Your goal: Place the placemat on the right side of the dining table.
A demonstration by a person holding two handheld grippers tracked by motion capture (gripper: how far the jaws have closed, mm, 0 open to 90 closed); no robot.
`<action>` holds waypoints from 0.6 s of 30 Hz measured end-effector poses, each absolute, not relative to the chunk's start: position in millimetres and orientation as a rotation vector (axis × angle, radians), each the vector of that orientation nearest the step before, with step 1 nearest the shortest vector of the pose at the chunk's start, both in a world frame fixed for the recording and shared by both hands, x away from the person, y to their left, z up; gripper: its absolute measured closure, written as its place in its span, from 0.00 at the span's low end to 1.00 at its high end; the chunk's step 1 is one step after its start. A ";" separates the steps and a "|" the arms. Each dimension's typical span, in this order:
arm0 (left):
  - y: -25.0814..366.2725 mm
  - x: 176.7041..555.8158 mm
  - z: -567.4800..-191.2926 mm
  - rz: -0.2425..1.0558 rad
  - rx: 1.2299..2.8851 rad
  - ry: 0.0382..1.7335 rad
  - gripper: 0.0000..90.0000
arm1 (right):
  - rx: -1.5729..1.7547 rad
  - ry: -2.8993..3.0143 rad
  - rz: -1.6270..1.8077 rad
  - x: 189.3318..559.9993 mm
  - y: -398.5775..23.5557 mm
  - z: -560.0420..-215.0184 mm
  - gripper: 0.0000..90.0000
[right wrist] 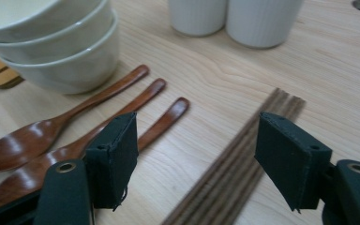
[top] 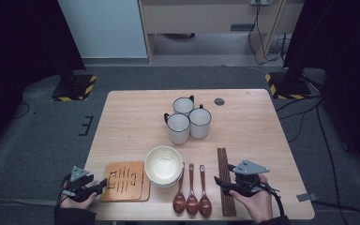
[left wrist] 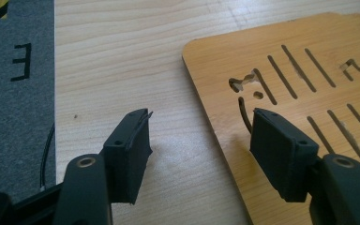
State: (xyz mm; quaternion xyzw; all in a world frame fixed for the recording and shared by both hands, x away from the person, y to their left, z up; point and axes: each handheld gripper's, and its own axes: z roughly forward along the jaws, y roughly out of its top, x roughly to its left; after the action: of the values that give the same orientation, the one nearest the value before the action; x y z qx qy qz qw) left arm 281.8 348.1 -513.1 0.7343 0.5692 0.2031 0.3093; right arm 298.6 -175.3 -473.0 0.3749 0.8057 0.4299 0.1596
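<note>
Left gripper (left wrist: 199, 136): jaws apart at roughly mid-opening, nothing pressed between the pads. One pad stands over bare table (left wrist: 136, 47), the other over the near corner of the mat (left wrist: 300, 70), so the mat's edge lies in the gap, unclamped.

Right gripper (right wrist: 197, 150): jaws wide, holding nothing. The chopsticks (right wrist: 236, 154) run up through the gap, apparently untouched; contact cannot be confirmed.

Positions, taken from the bowls (top: 163, 165): the mat lies just to their left at the front of the table, seemingly the top of a small stack of like mats. The spoons (top: 191, 192) lie just to their right, the chopsticks right of the spoons, and the mugs (top: 187, 119) well behind.

Handling, by judgement: the mat is thin, stiff and light, cut through with slots, and lies flat, leaving little purchase from above. Best taken at the free left edge or corner, one pad worked under. Pads could slide on smooth wood, and the mat beneath may drag along. The chopsticks are slim, rigid and loose; they would roll apart unless pinched across the bundle near mid-length.
</note>
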 end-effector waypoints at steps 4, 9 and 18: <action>348.1 281.8 -513.7 0.546 1.964 1.490 0.41 | 1.046 2.329 1.240 295.2 -165.6 -472.1 0.33; 349.0 282.3 -514.7 0.540 1.959 1.487 0.40 | 1.027 2.355 1.247 291.5 -155.0 -471.9 0.34; 349.1 282.5 -515.7 0.545 1.957 1.485 0.39 | 0.981 2.397 1.263 286.8 -134.9 -470.7 0.34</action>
State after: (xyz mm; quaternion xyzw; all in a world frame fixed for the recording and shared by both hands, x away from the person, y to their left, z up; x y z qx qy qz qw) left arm 282.5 349.1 -515.7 0.7400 0.5616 0.2060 0.3075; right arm 286.8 -134.9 -470.7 0.3376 0.8249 0.4345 0.1296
